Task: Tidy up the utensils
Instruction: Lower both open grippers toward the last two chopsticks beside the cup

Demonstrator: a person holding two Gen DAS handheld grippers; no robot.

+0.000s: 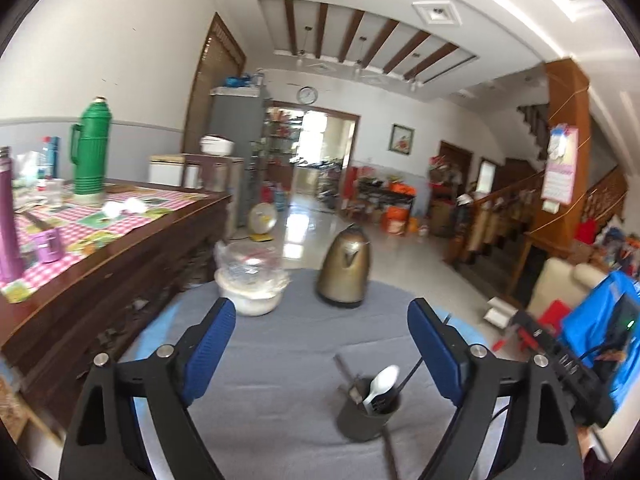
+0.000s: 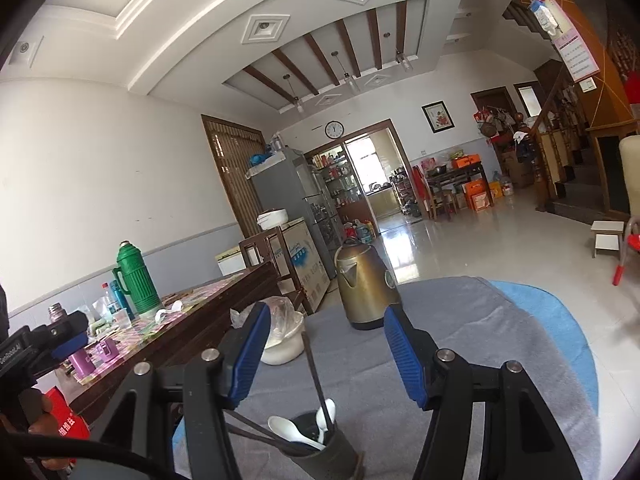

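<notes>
A dark utensil cup (image 1: 366,414) stands on the grey-clothed table (image 1: 280,360), holding a white spoon (image 1: 382,384) and dark chopsticks (image 1: 344,368). My left gripper (image 1: 322,344) is open and empty, raised above and behind the cup. In the right wrist view the same cup (image 2: 324,446) holds two white spoons (image 2: 290,432) and dark chopsticks (image 2: 316,376). My right gripper (image 2: 324,352) is open and empty, just above the cup. The left gripper also shows at the left edge of the right wrist view (image 2: 48,344).
A brass-coloured kettle (image 1: 346,268) and a white bowl covered with plastic (image 1: 250,284) stand at the table's far side. A wooden sideboard (image 1: 120,248) with a green thermos (image 1: 90,148) runs along the left. The table edge drops to a tiled floor beyond.
</notes>
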